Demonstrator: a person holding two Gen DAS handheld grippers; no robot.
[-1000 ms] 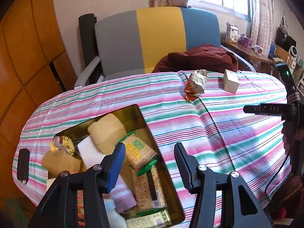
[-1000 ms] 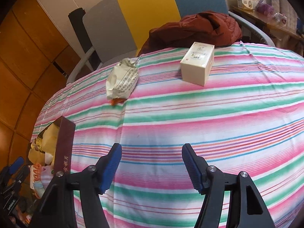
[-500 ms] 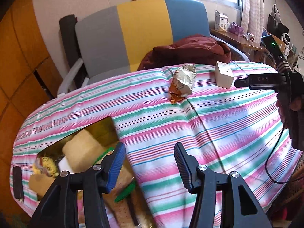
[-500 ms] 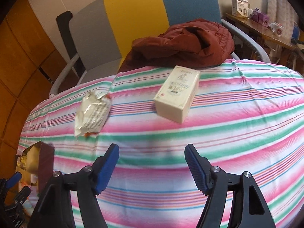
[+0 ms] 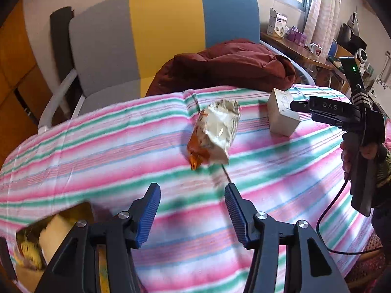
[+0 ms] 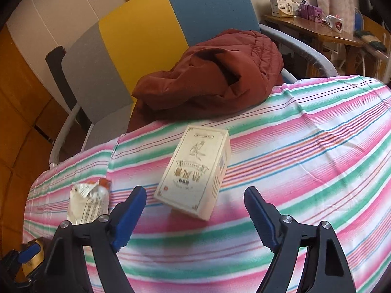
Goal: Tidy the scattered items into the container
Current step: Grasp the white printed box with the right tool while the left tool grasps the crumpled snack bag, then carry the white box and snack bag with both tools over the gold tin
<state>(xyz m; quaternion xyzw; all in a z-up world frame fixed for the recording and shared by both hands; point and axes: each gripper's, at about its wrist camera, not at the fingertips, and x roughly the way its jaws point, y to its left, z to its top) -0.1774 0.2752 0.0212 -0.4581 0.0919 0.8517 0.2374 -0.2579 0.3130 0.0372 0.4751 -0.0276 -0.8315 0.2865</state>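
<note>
Jaws wide, both grippers now nearer: right gripper (image 6: 195,210) by box (image 6: 195,173).

My left gripper (image 5: 192,213) and my right gripper (image 6: 195,216) are both black with blue ribbed pads. The tablecloth (image 5: 102,146) under them runs in pink, green, white and thin blue stripes. At twelve o'clock from my left gripper lies a silver-white snack bag (image 5: 215,134) with an orange end. The small box (image 6: 195,171) is cream with gold print. Behind, the chair (image 5: 166,29) shows grey, yellow and blue panels, with a maroon jacket (image 6: 210,78) on it.
</note>
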